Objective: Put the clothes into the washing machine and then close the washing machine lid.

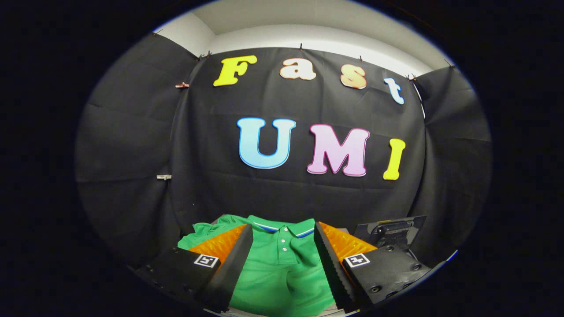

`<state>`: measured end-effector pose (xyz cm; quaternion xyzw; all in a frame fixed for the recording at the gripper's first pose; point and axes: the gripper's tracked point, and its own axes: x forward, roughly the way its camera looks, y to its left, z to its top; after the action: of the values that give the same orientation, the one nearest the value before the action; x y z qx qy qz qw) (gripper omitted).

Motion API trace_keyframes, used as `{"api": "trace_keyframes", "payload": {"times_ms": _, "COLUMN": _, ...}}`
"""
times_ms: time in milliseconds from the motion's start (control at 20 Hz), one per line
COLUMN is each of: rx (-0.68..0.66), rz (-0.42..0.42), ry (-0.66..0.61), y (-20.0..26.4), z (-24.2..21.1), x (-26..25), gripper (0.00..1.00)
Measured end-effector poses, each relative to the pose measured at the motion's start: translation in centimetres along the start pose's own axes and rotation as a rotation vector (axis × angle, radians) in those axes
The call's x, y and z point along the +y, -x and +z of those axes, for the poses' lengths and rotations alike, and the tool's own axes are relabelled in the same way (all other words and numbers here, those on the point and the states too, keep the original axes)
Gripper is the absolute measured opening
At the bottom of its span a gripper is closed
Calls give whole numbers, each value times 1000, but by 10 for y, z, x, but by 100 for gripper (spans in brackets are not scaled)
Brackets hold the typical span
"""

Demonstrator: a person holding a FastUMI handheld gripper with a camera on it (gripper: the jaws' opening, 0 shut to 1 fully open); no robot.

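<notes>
One green polo shirt (282,268) lies flat between open gripper (283,251) fingers.

The gripper (282,246) points level ahead, its two fingers (231,264) spread wide apart, clasping nothing.

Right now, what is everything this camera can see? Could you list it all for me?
Polo shirt: one, green with a white-and-blue striped collar and white buttons, lying flat between the fingers and just ahead of them.
Dark object: one, black or dark grey, beyond the right-hand finger beside the shirt; too little shows to tell what it is.
Cloth wall: black, hanging behind the shirt, held up with small clips.
Room wall: white, above the cloth.
Gripper: one, fingers spread wide apart over the shirt, open, pressing on nothing.
</notes>
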<state>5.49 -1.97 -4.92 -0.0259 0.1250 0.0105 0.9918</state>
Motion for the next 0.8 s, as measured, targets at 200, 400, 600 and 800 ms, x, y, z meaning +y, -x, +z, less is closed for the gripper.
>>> {"api": "trace_keyframes", "payload": {"times_ms": 200, "rx": 149, "rz": 0, "ry": -34, "y": -35, "z": -23, "x": -2, "gripper": 88}}
{"api": "trace_keyframes", "payload": {"times_ms": 400, "rx": 332, "rz": -51, "ry": -14, "y": -73, "z": -69, "x": -20, "gripper": 88}}
{"api": "trace_keyframes", "payload": {"times_ms": 600, "rx": 537, "rz": -22, "ry": -72, "y": -84, "z": -118, "x": -19, "gripper": 86}}
{"api": "trace_keyframes", "payload": {"times_ms": 800, "rx": 596, "rz": 3, "ry": -49, "y": -83, "z": -126, "x": -12, "gripper": 86}}
